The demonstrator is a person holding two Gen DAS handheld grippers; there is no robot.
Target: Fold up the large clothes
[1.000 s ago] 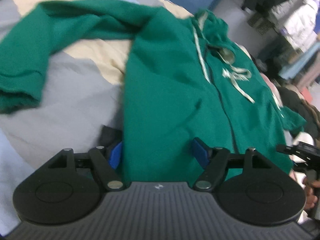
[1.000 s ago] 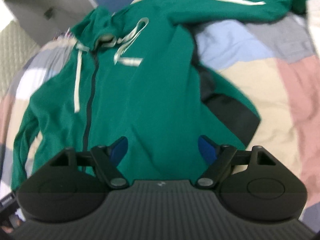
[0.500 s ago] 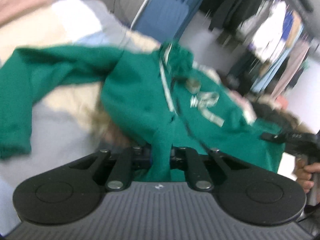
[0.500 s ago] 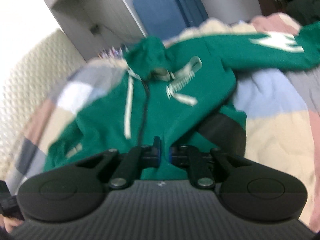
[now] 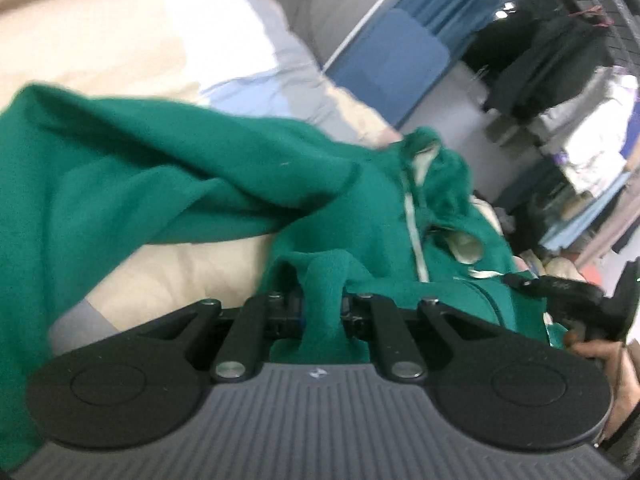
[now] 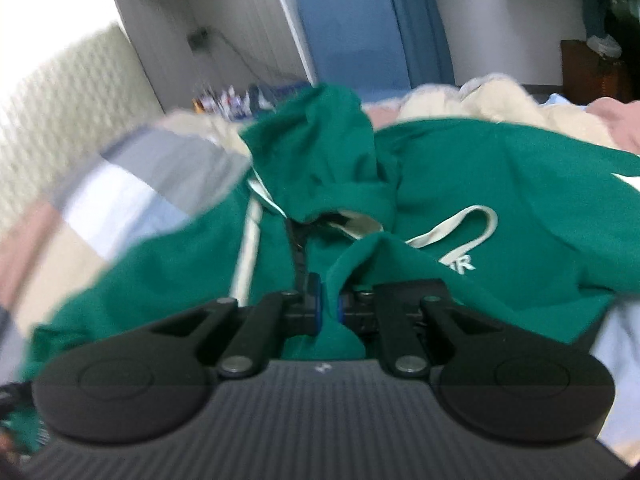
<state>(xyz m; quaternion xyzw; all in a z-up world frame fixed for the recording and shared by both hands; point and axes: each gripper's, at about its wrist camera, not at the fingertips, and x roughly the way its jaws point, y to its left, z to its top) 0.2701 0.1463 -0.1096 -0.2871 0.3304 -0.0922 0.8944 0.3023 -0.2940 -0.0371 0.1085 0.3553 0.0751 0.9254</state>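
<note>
The left gripper's (image 5: 322,314) fingertips are buried in a bunched fold of the green hoodie (image 5: 168,184). The hoodie's chest lettering (image 6: 460,266) is half covered by a fold. Its sleeve (image 6: 560,184) runs off the picture's right edge.

My left gripper (image 5: 323,312) has a grey ribbed body, two black round discs, black linkage arms with silver screws and a small white logo. My right gripper (image 6: 328,308) looks the same, plus blue pads (image 6: 316,300).

Both tongs (image 5: 323,312) (image 6: 329,310) newly clamped on hoodie (image 5: 168,184) hem
</note>
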